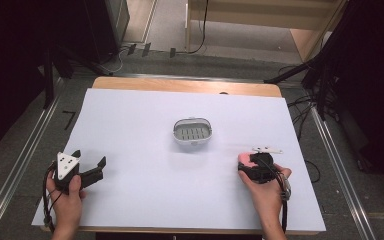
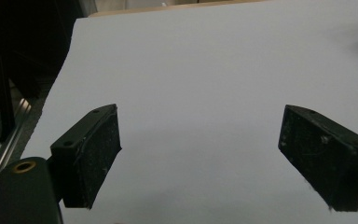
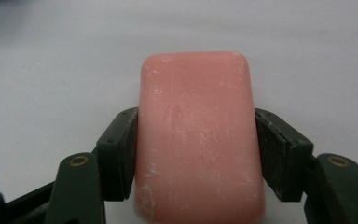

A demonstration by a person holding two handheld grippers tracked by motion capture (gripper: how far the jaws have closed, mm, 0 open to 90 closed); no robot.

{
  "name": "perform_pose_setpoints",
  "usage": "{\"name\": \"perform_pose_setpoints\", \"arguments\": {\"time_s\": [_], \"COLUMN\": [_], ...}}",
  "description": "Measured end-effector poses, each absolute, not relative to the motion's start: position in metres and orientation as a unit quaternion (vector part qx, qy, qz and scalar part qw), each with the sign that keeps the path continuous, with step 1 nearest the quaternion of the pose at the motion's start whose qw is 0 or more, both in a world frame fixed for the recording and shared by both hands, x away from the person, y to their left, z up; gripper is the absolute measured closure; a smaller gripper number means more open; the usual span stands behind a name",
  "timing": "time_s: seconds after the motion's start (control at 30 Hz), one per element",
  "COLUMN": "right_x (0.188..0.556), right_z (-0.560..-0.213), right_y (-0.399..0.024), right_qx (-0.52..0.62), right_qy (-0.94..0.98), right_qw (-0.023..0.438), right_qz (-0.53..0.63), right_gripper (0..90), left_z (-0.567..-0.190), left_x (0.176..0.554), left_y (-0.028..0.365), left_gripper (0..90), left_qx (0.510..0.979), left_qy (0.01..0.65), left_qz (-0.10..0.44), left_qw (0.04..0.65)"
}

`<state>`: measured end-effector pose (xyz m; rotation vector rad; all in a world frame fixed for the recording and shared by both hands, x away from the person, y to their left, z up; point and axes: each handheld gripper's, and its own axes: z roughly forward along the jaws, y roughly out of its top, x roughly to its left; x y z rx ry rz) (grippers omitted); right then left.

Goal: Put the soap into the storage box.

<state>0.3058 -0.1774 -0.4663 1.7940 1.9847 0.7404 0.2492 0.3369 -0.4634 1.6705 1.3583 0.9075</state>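
The right gripper [image 3: 196, 154] clamps a pink soap [image 3: 198, 140] by its long sides, low on the white table [image 1: 140, 130], right of the soap dish [image 1: 193, 131]. A steady, level lift should keep it from slipping. The left gripper [image 1: 91, 161] rests wide open, holding nothing.

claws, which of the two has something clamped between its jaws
The right claw: its jaws press on both sides of a pink rounded bar of soap. The left claw stands wide open over the bare white table cover.
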Motion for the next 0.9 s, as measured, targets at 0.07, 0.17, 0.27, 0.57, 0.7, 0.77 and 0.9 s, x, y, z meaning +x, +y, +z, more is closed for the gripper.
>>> {"name": "perform_pose_setpoints", "arguments": {"time_s": [0.07, 0.17, 0.27, 0.57, 0.7, 0.77, 0.9], "right_x": [0.306, 0.306, 0.306, 0.308, 0.311, 0.313, 0.317], "right_z": [-0.467, -0.467, -0.467, -0.462, -0.455, -0.451, -0.444], "right_y": [-0.179, -0.182, -0.183, -0.185, -0.185, -0.186, -0.186], "right_qx": [0.634, 0.626, 0.622, 0.586, 0.568, 0.553, 0.532], "right_qy": [0.704, 0.710, 0.714, 0.746, 0.759, 0.769, 0.783], "right_qw": [0.180, 0.176, 0.172, 0.166, 0.162, 0.159, 0.150], "right_qz": [0.266, 0.269, 0.272, 0.270, 0.273, 0.277, 0.285], "right_gripper": [38.0, 38.3, 38.4, 38.7, 38.7, 38.7, 38.7], "left_z": [-0.463, -0.463, -0.464, -0.464, -0.464, -0.464, -0.464], "left_x": [0.249, 0.249, 0.249, 0.249, 0.249, 0.249, 0.250], "left_y": [0.337, 0.337, 0.337, 0.337, 0.337, 0.337, 0.337], "left_gripper": [13.5, 13.5, 13.6, 13.6, 13.6, 13.6, 13.6], "left_qx": [0.658, 0.658, 0.659, 0.660, 0.660, 0.660, 0.660], "left_qy": [0.535, 0.535, 0.533, 0.533, 0.533, 0.533, 0.533], "left_qz": [0.357, 0.358, 0.358, 0.358, 0.357, 0.357, 0.357], "left_qw": [0.392, 0.391, 0.391, 0.391, 0.391, 0.391, 0.392]}}
